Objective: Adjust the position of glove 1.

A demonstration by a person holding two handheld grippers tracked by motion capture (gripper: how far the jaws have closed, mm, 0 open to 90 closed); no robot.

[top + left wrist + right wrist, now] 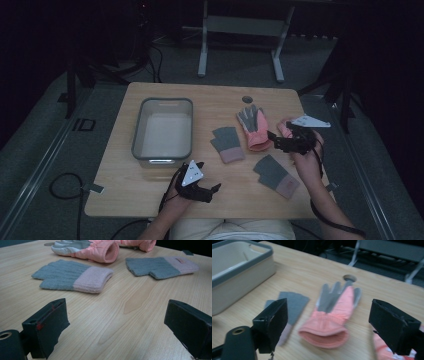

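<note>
Hovering with jaws spread wide and holding nothing, the right gripper (274, 136) is facing the pink glove (332, 320) lying right of table (220, 100) centre. The left gripper (209, 188) is idling near the front edge, jaws wide, empty, facing two grey mittens (72, 276).

On the tabletop (150, 187), the bin (163, 131) lies left; right of it a mitt (227, 144), then a glove (255, 129); another mitt (276, 176) lies nearer the person.
</note>
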